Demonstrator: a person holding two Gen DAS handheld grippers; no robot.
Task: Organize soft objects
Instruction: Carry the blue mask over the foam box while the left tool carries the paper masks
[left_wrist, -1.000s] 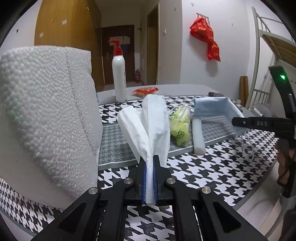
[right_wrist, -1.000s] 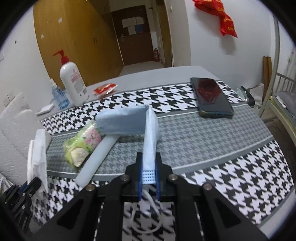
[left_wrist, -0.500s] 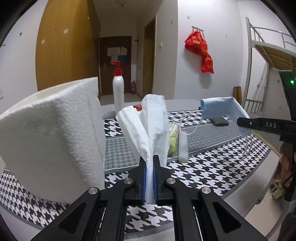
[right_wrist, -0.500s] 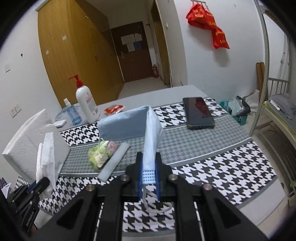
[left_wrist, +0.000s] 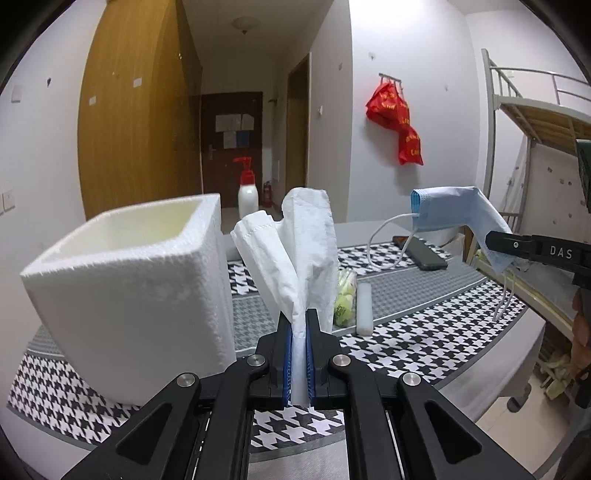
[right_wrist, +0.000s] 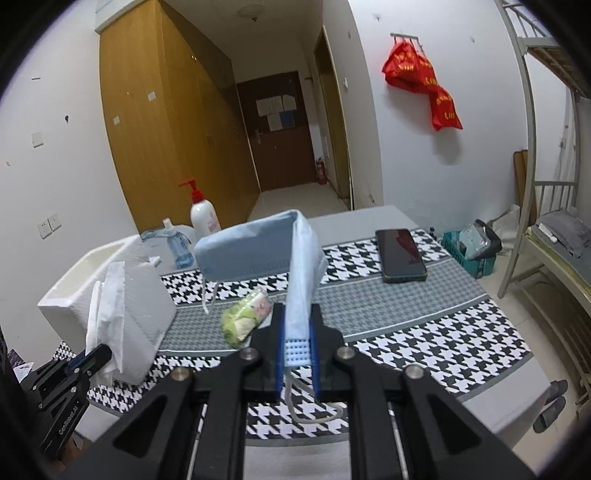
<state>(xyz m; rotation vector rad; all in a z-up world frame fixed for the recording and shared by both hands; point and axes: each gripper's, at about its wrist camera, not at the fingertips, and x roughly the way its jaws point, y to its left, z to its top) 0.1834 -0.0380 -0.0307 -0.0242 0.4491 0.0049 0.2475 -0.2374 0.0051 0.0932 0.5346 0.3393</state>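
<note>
Here foam box (left_wrist: 125, 291) open-topped, inside hidden; left jaws clamp tissue (left_wrist: 303, 258), right jaws clamp mask (right_wrist: 258, 254).

From each wrist we look forward and slightly down along the fingers, close above the near table (left_wrist: 424, 343) edge, both views sharing the foam box (left_wrist: 129, 288) and phone (right_wrist: 402, 254).

The letters "DAS" stand in pale print on the black finger of the right gripper (left_wrist: 496, 242), seen from the left wrist. In the right wrist view, a white word runs along the body of the left gripper (right_wrist: 98, 360) at the lower left; it begins "Gen" but the rest is too small to read. Yellow characters on the red bags (right_wrist: 421, 79) on the wall are illegible.
</note>
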